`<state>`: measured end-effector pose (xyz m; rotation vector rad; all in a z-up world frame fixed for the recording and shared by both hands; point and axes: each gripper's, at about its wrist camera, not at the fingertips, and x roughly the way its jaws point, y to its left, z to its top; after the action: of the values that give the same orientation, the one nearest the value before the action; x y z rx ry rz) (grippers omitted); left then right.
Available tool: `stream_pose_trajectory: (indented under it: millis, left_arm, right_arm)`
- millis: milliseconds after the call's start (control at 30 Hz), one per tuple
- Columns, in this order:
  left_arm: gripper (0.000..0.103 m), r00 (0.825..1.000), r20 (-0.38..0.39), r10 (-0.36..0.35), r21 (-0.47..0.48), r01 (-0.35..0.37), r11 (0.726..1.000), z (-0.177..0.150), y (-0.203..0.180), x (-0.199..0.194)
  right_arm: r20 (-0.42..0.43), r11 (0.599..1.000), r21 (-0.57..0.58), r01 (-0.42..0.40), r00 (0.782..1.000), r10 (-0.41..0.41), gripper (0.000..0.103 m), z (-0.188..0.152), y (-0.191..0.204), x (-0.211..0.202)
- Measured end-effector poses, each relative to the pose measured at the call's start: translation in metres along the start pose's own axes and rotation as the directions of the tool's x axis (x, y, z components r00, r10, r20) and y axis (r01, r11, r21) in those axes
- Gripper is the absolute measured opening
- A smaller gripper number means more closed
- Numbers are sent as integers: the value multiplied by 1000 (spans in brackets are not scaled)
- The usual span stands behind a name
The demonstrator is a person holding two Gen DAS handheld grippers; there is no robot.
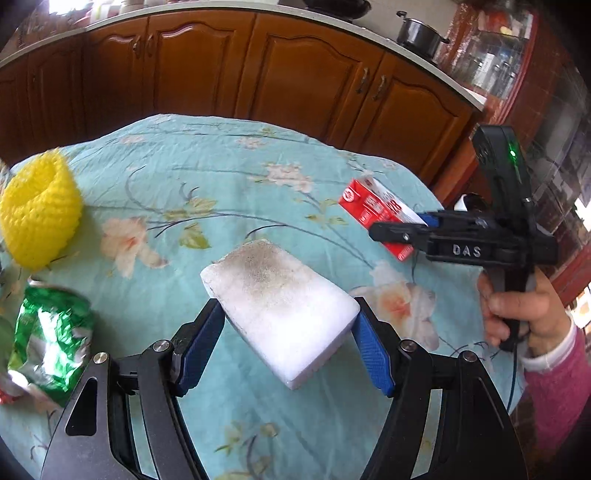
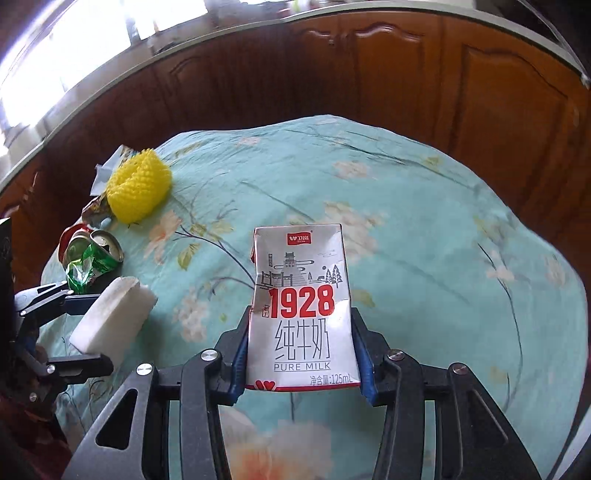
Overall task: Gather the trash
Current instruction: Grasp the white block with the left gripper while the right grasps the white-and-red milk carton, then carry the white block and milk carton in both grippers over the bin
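My left gripper (image 1: 290,317) is shut on a white, dirt-stained sponge block (image 1: 280,295), its blue pads pressing both long sides above the table. The same sponge (image 2: 114,317) and left gripper (image 2: 74,325) show at the left of the right wrist view. My right gripper (image 2: 301,354) is shut on a small white and red milk carton (image 2: 301,306), held upright with the pads against its lower sides. In the left wrist view the right gripper (image 1: 402,229) holds that carton (image 1: 376,206) at the right, with a hand (image 1: 524,314) in a pink sleeve on its handle.
A table under a teal floral cloth (image 2: 424,229) carries a yellow foam net (image 2: 138,190), a crushed green can (image 2: 96,258) and scraps of wrapper (image 2: 107,170) near its left edge. Brown wooden cabinets (image 1: 207,62) stand behind, and a dark pot (image 1: 419,35) sits on the counter.
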<state>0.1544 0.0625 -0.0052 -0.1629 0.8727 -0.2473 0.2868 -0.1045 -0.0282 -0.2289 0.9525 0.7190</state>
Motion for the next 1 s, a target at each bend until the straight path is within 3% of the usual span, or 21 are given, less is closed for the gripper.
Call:
stream_pose_trajectory:
  millis: [200,333,433,567,667,767,800,867,933,967,1000]
  left_arm:
    - [71,999,-35,-17,164,23,986,14,-50,34]
    - [74,997,-78,23,198,-7,980,9,-55,49]
    - [75,995,-98,36,155,-21,988,5,-49,45]
    - [84,992,-73,105,44,-102,994,-2,-39,27]
    - [84,990,-69,123,-43,-126,991,-3,-37,25]
    - [84,987,-77,142,-73,-147,986,-1,-42,31]
    - [83,984,-81,161,-63,-166,984,0,-44,33]
    - [69,975,-84,204,-32,-207,978,0,-50,39]
    - [50,981,-106,162,-31,-166,986,-2,-50,43]
    - [50,980,-100,173,-21,-176,984,-3,-52,42]
    - [50,980,-87,178,-4,-179,984,-4,-54,41]
  right_arm:
    - [43,957,261,126,989,-142,48,-80,-41,-56]
    - [44,928,342,148,984,-173,48,-101,-52,-68]
    - [47,927,349,140,985,-166,51,-104,-52,-69]
    - [92,927,360,101,985,-143,69,-106,-49,-78]
    - [121,931,351,98,981,-149,69,-105,-46,-87]
    - [104,941,316,125,981,-165,69,-100,-43,-85]
    - [93,944,302,133,981,-168,68,-99,-42,-83]
    - [71,950,271,151,982,-177,68,-98,-40,-77]
    - [58,953,246,175,979,-195,62,-100,-37,-74]
    - [55,953,240,185,978,-204,51,-101,-37,-73]
    - [51,951,243,189,977,-207,47,-102,-38,-72]
